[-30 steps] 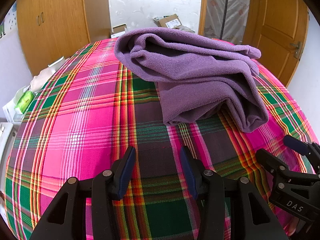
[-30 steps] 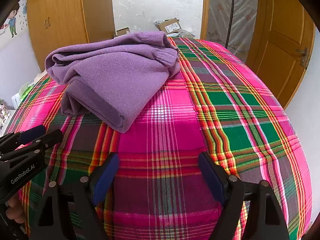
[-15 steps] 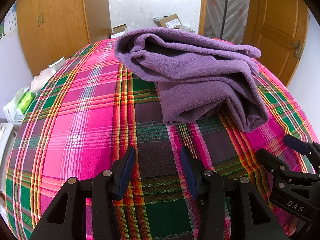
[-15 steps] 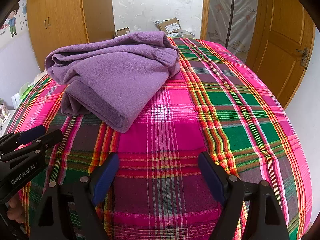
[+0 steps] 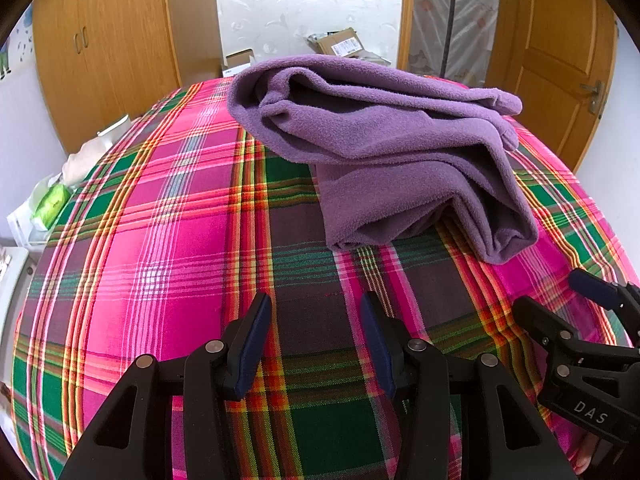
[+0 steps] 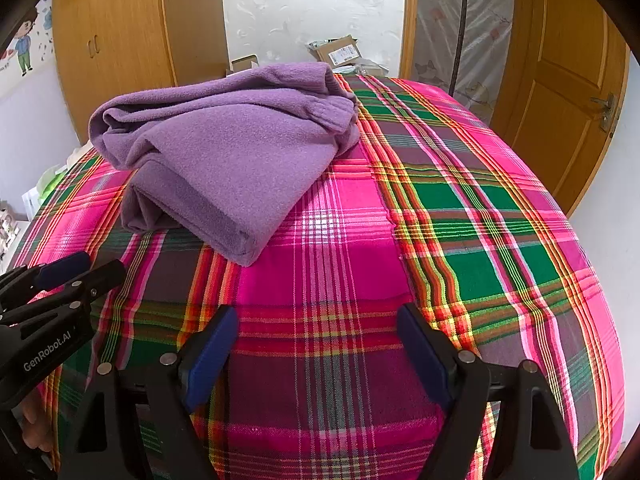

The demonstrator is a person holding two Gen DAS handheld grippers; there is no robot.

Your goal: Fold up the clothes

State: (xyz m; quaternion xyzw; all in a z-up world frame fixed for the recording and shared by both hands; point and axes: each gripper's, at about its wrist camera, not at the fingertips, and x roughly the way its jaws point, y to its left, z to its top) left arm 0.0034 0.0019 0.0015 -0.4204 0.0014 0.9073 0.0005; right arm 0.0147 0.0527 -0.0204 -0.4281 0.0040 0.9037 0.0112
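Covering the whole surface, a pink-and-green plaid cloth [image 5: 168, 248] carries a folded purple fleece garment [image 5: 384, 152] toward its far side. Nearer the camera, well short of it, the right gripper [image 6: 318, 334] gapes wide and the left gripper [image 5: 316, 320] narrower, both empty.

The folded purple fleece garment [image 5: 384, 152] looks soft, napped and matt; the pink, green and red plaid woven cloth [image 5: 168, 248] beneath it shows a fine, flat weave; the left claw [image 5: 316, 312] is matt black plastic with dark blue pads and bright metal rivets; the orange-brown wooden wardrobe doors [image 6: 120, 40] have a smooth, faintly glossy finish.
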